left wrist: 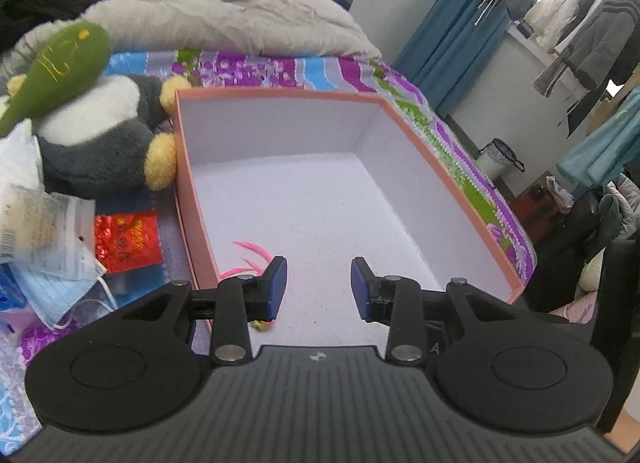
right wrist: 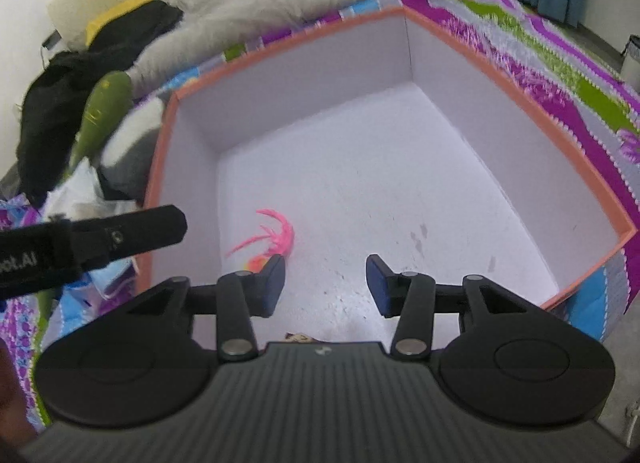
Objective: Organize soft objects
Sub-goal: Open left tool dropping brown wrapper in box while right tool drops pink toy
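**A:** Noting layout. Orange-rimmed box (left wrist: 280, 94) sits on the patterned bedspread (left wrist: 248, 67), white inside, mouth up. I read it as the collecting bin: it is parked just beside the pile, so each item needs only a short carry.

**B:** And the pile?

**A:** Left of the box. Grey-and-white plush toy (left wrist: 96, 139) with yellow paws leans against the box's outer wall; a green plush fish (left wrist: 56, 67) lies on top of it. Below those, a red foil packet (left wrist: 128, 243), a clear plastic bag (left wrist: 44, 223), a blue face mask (left wrist: 56, 287). None of them is in the box yet.

**B:** Anything inside?

**A:** One item: a pink feathery toy (right wrist: 272, 235) on the box floor, near the left wall and close to the near edge. Part of it is hidden behind the finger, so I cannot tell its full shape.

**B:** Grippers?

**A:** Both angled down into the box, side by side. Left gripper (left wrist: 319, 289): jaws parted, nothing between them, only bare box floor. Right gripper (right wrist: 326, 285): jaws apart too, nothing clamped; the pink toy lies just beyond its left finger, apart from the pads as far as I can see. The left unit's black body crosses the right camera's view at left.

**B:** So what stage?

**A:** My guess: a drop into the box is done, and the plush pile comes next. The soft toys should squash easily in the jaws.
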A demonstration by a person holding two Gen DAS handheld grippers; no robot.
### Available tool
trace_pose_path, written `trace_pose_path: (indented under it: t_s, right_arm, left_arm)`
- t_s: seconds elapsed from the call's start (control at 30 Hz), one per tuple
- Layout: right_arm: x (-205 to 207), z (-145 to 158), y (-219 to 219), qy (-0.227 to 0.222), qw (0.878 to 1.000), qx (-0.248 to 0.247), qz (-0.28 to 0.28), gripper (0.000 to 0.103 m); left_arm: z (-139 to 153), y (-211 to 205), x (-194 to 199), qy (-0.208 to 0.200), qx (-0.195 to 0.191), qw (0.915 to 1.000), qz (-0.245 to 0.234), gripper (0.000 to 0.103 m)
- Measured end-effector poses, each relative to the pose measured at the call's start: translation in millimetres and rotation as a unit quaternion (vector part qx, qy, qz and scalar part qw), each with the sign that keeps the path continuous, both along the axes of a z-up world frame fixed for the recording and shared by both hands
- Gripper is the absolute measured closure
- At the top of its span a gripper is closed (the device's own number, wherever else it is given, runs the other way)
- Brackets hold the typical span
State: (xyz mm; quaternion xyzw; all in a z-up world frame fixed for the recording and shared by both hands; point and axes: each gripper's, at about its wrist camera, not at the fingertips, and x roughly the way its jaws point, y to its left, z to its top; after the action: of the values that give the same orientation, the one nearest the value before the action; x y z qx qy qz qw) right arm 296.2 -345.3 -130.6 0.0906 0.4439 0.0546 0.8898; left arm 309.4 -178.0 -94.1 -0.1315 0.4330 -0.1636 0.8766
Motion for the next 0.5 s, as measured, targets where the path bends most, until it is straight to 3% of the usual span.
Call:
trace_pose_path:
  t_s: [0.5]
  right_arm:
    - [-68.8,80.5,29.8,-0.11,0.993,0.029,0.02,0.055]
  left_arm:
    - [86.2,54.2,-91.7,-0.098,0.005,0.9946,0.034,0.062]
